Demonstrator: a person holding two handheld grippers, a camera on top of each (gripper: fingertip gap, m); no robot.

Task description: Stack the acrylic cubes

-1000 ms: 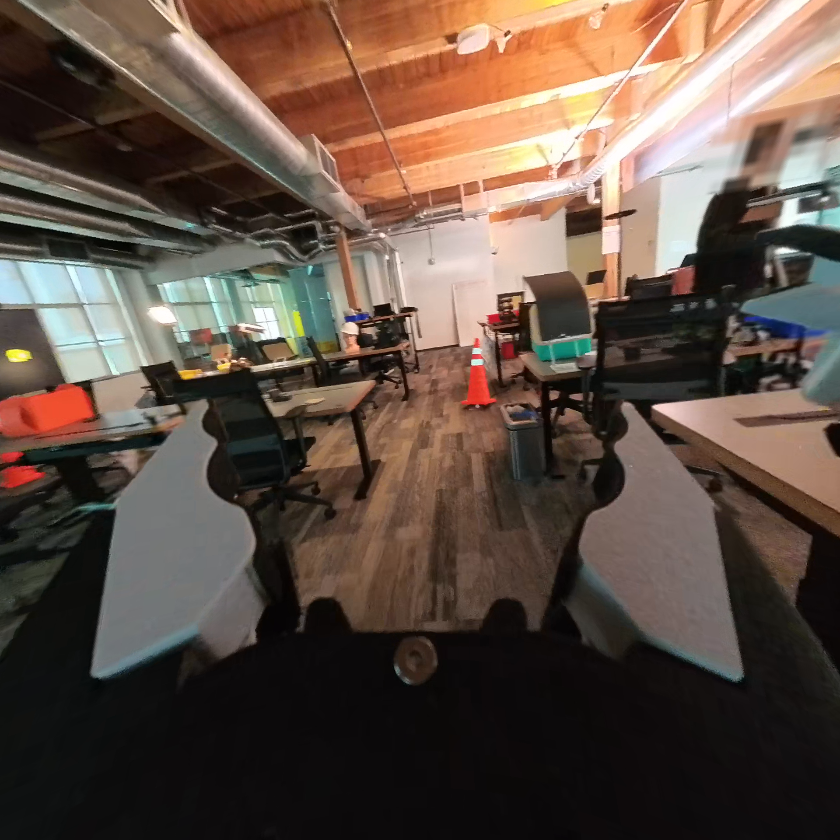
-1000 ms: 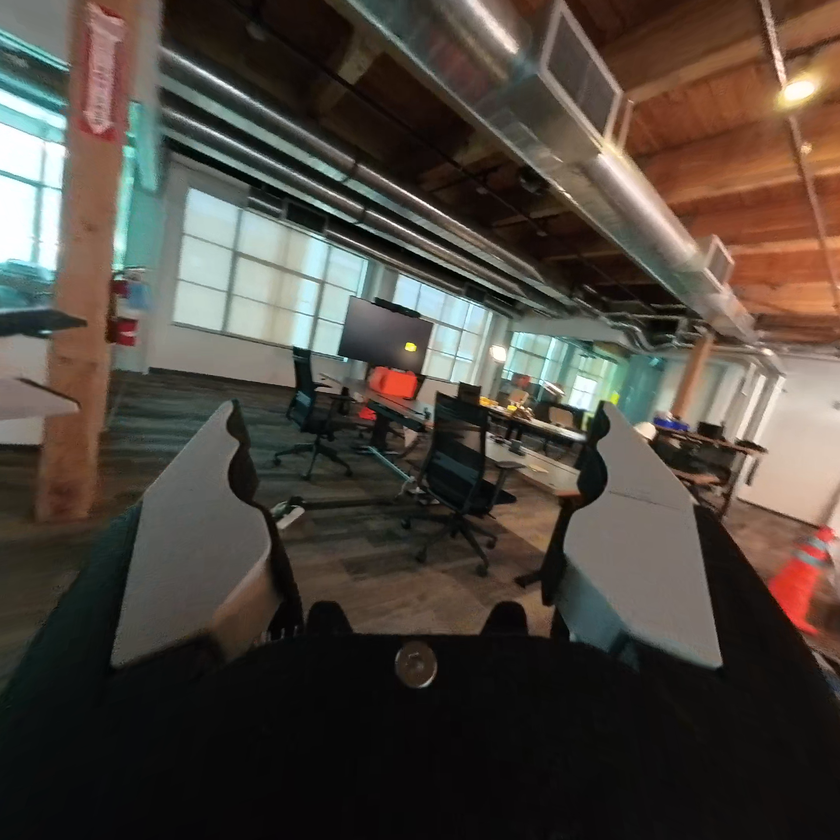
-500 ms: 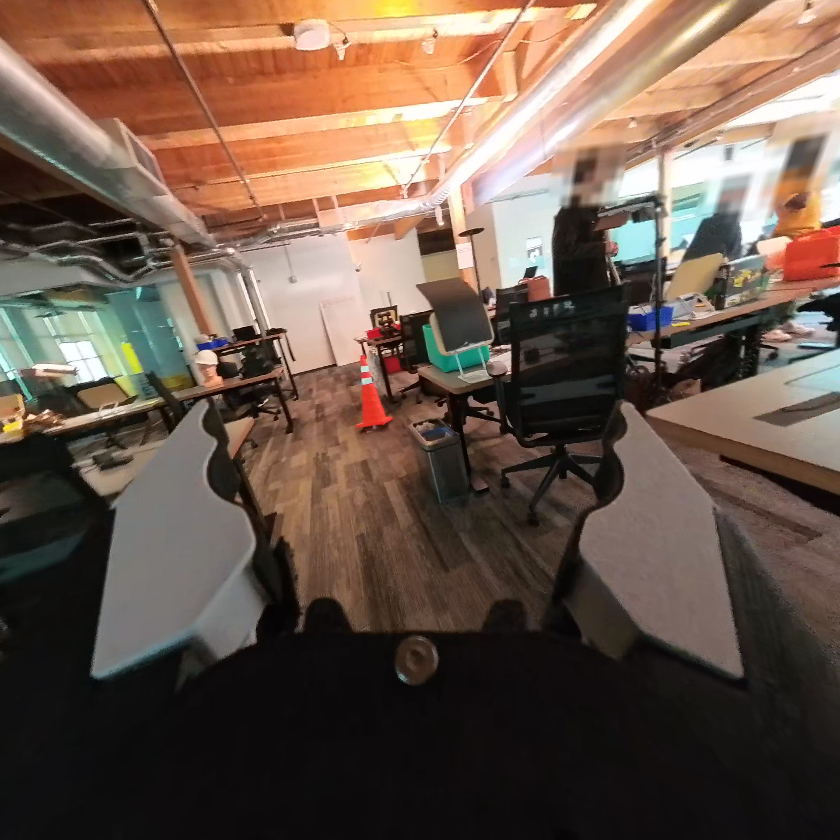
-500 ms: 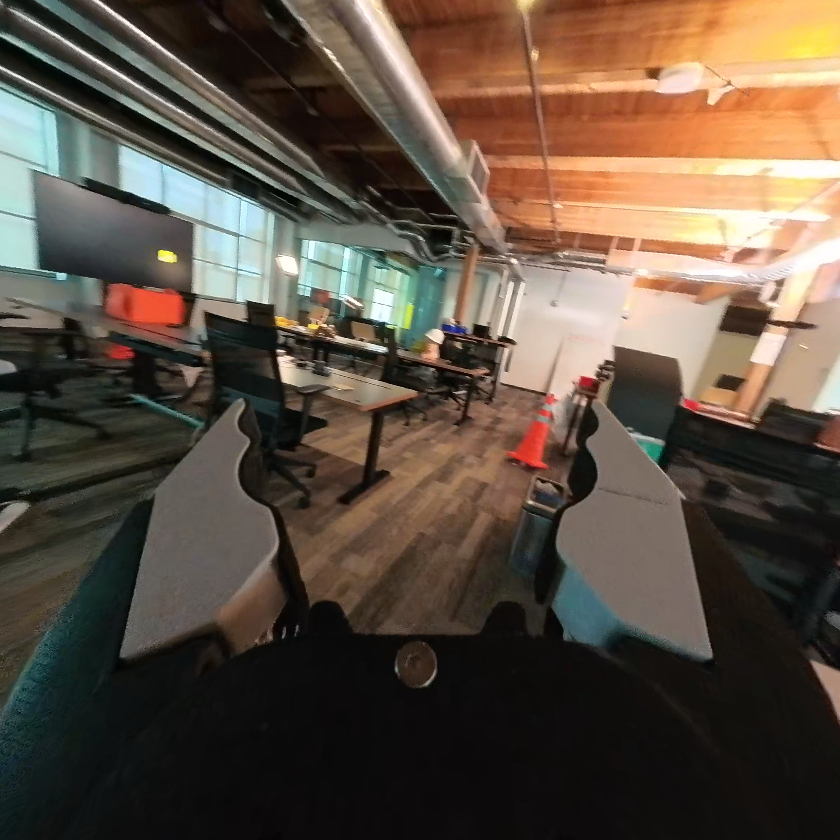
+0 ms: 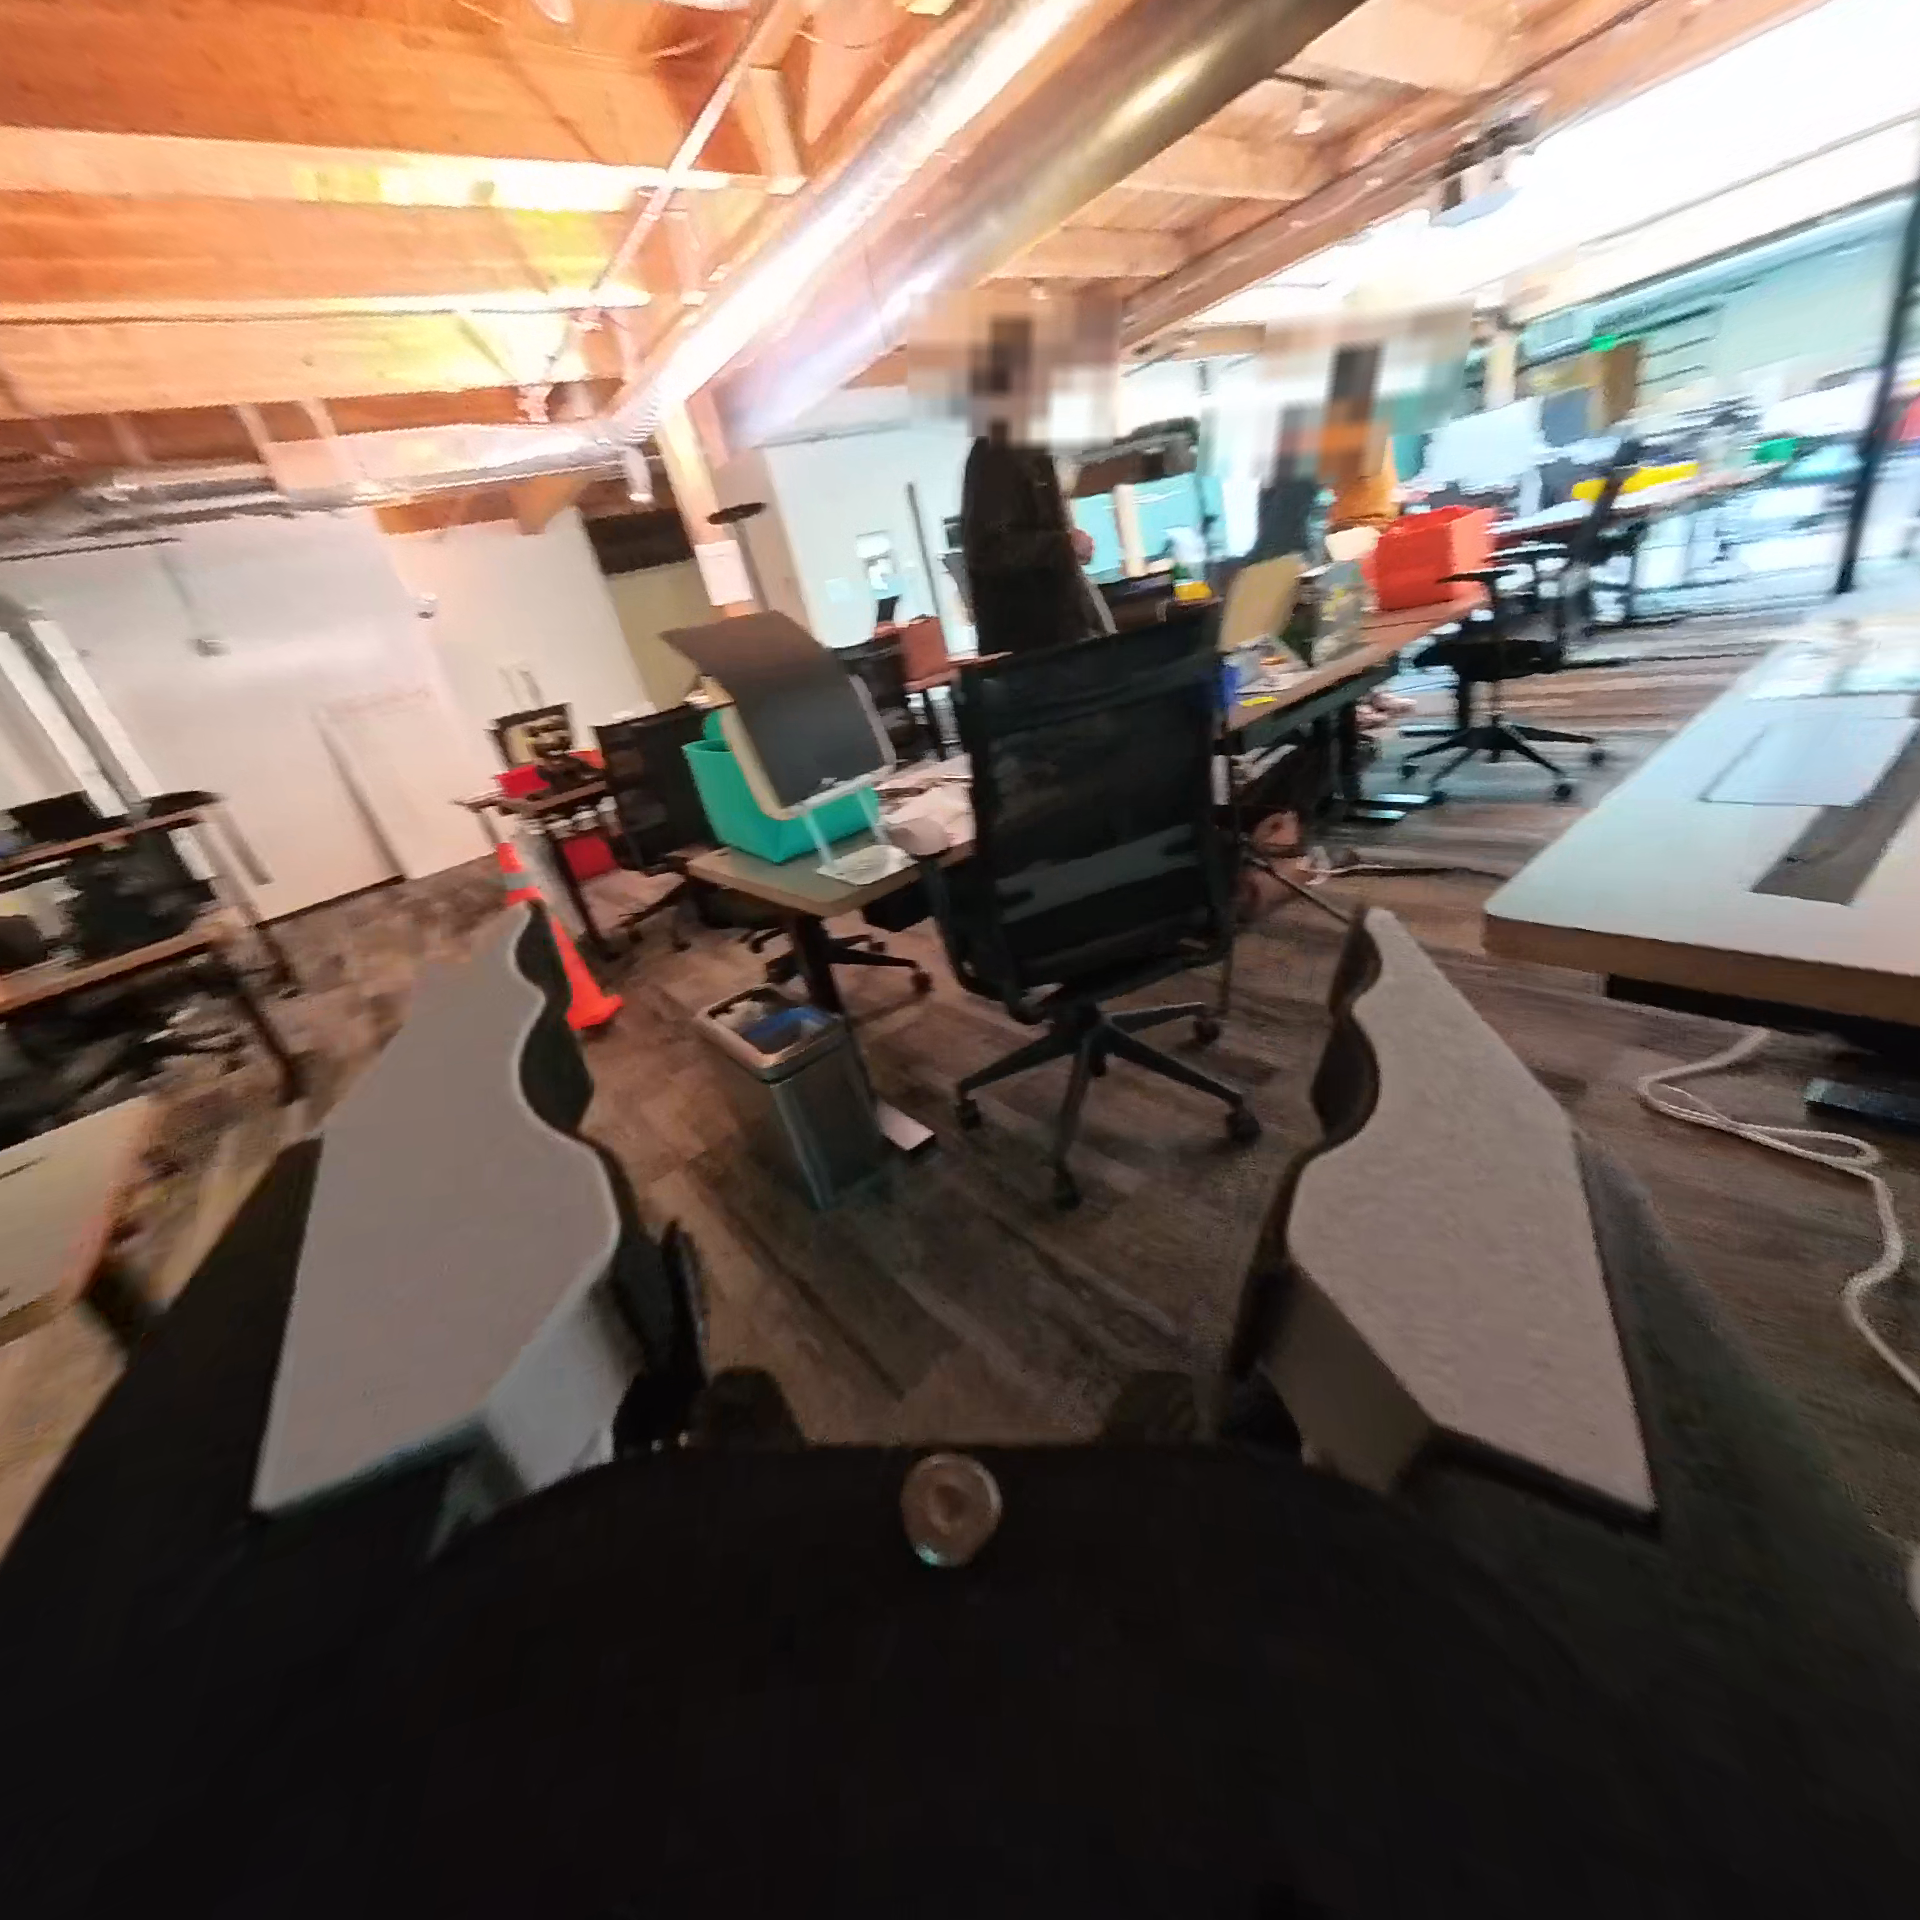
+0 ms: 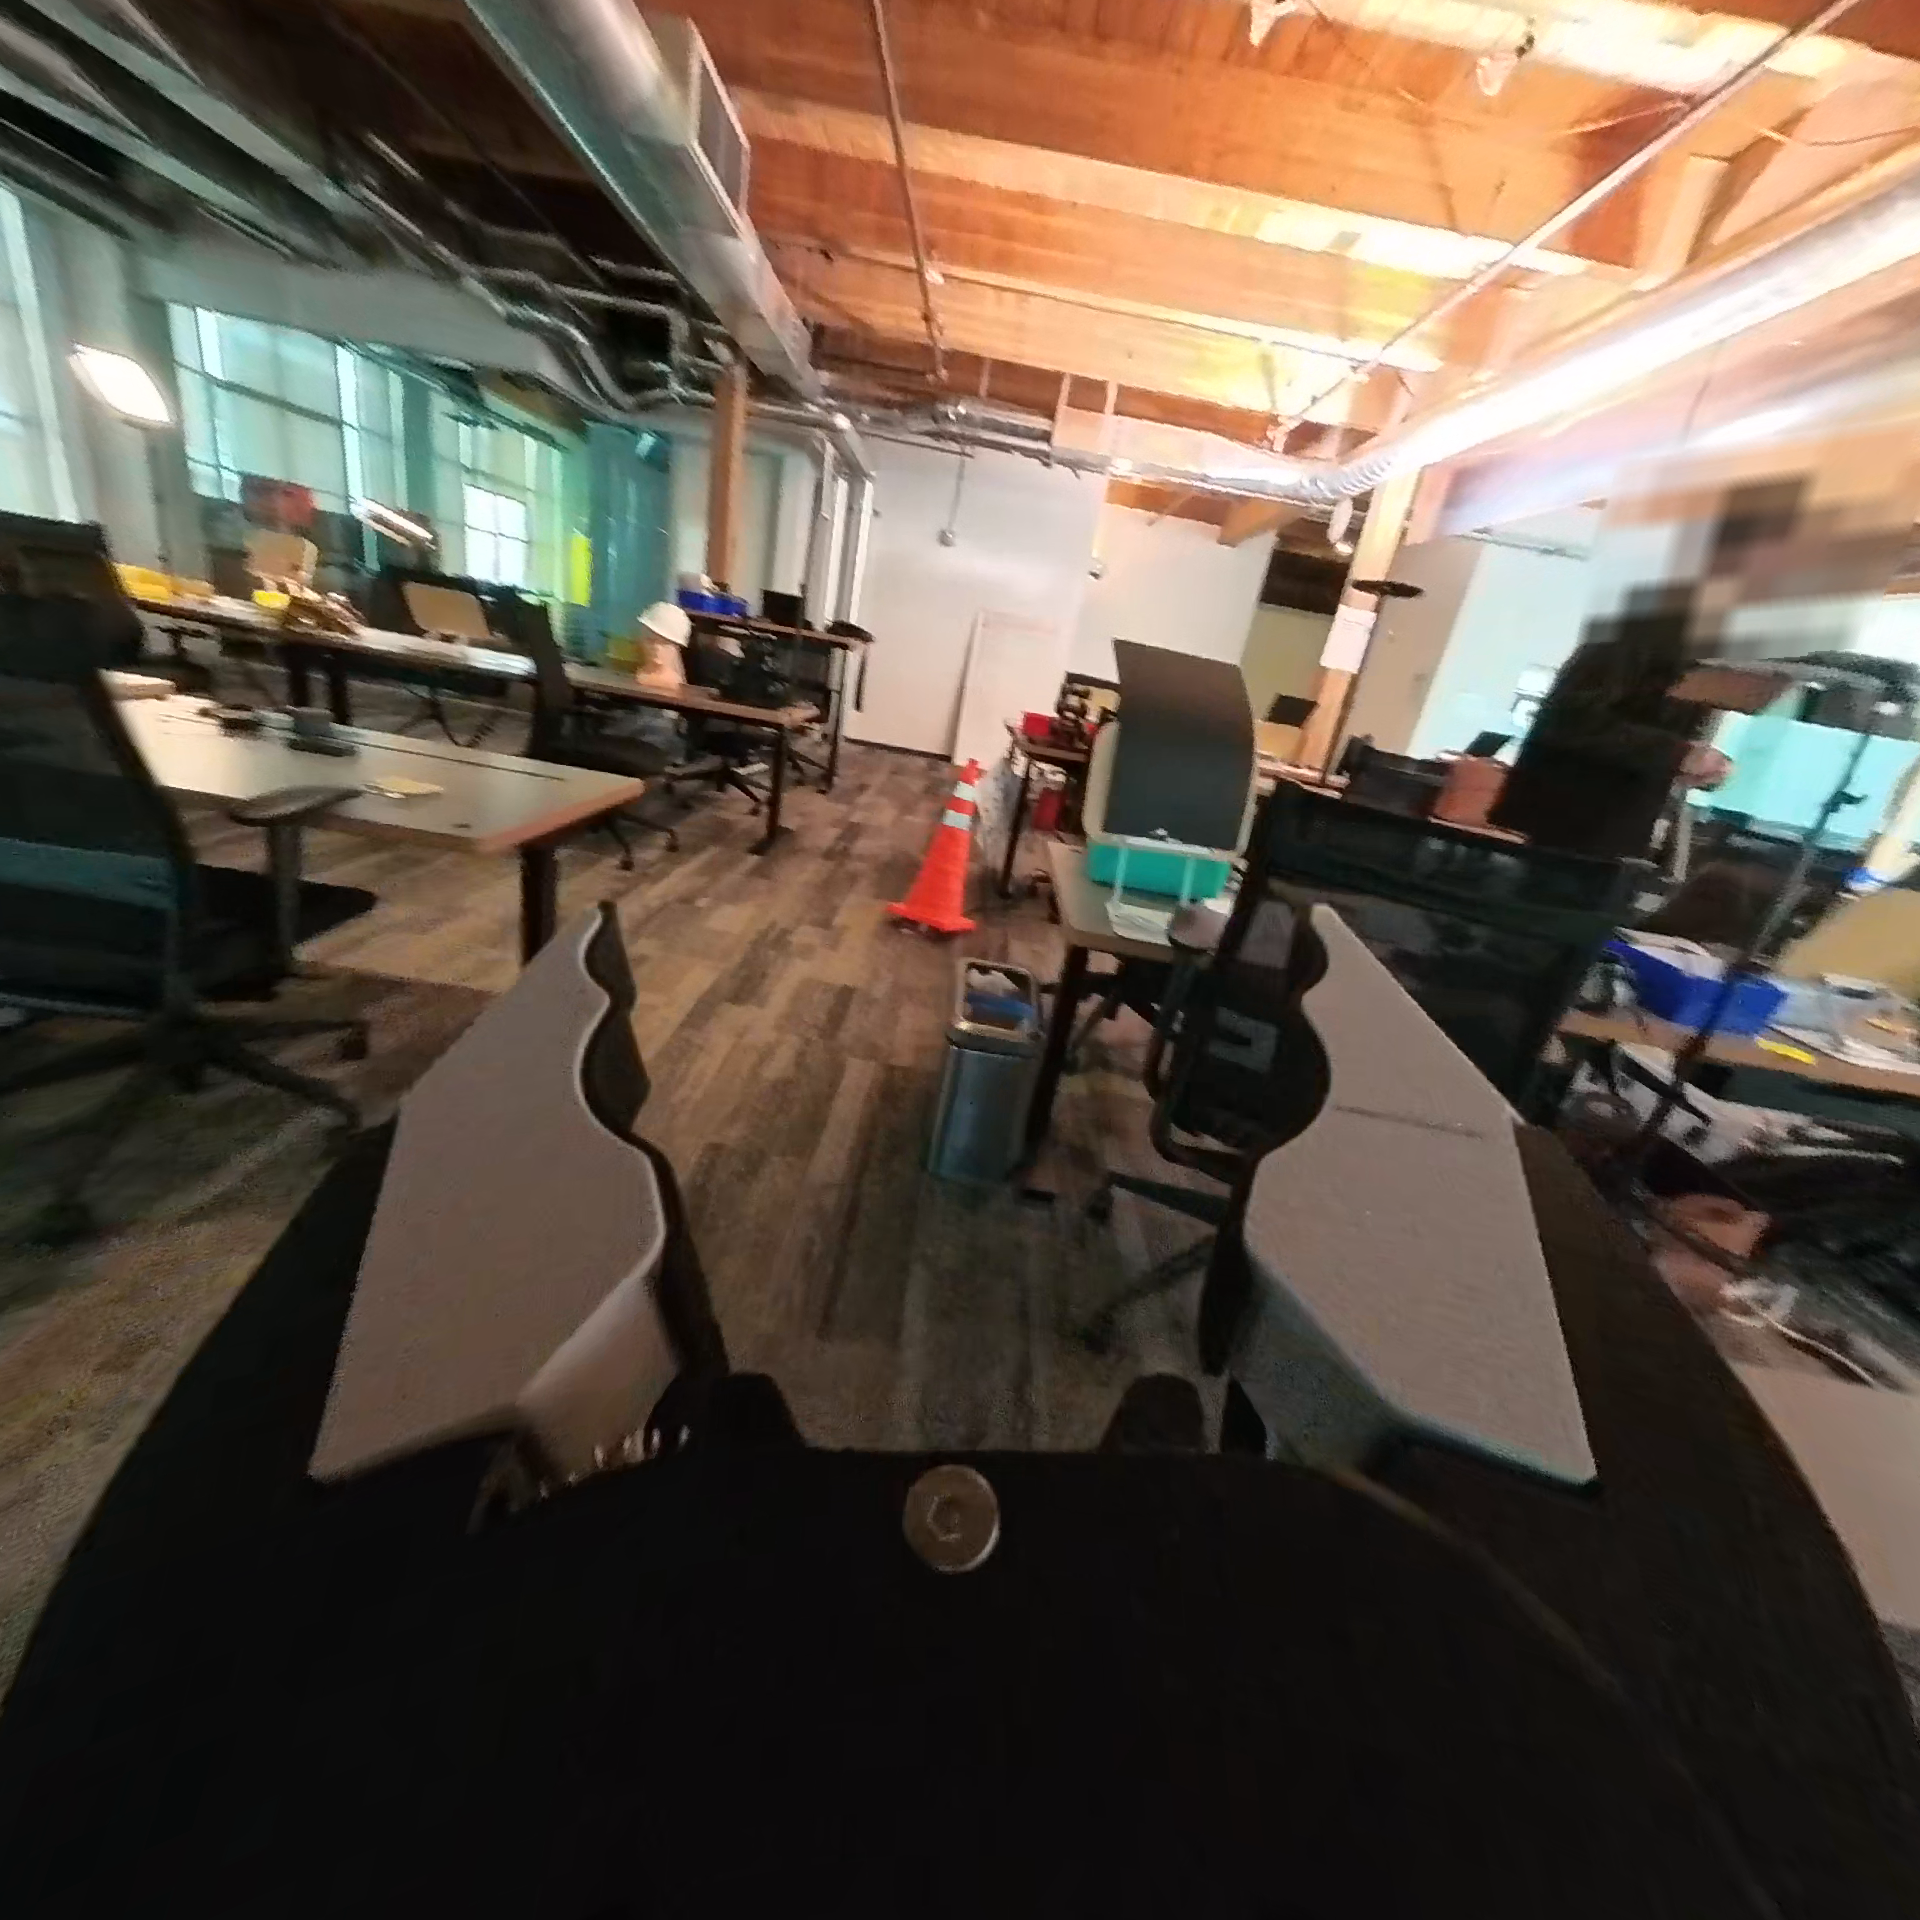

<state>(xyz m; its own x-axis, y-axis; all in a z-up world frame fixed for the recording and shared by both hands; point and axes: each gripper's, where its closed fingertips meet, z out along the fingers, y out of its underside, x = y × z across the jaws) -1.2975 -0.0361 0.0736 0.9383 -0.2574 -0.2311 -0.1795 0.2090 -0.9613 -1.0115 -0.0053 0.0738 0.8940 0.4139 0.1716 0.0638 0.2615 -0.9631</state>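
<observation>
My left gripper is open and empty, held in the air and pointing across an office floor at a black mesh office chair. My right gripper is also open and empty, pointing down the same aisle. Between its grey fingers I see only the wood floor and a small metal bin. Neither gripper touches anything. An orange traffic cone stands on the floor ahead; it also shows in the left wrist view.
A desk with a teal box and a dark curved panel stands behind the chair. A light table is at the right, with a white cable on the floor. Desks and chairs fill the left. A person stands farther back.
Both grippers have swung to the right, so the views now face the chair, bin and cone. Both pairs of fingers have come a little closer together; nothing was gripped.
</observation>
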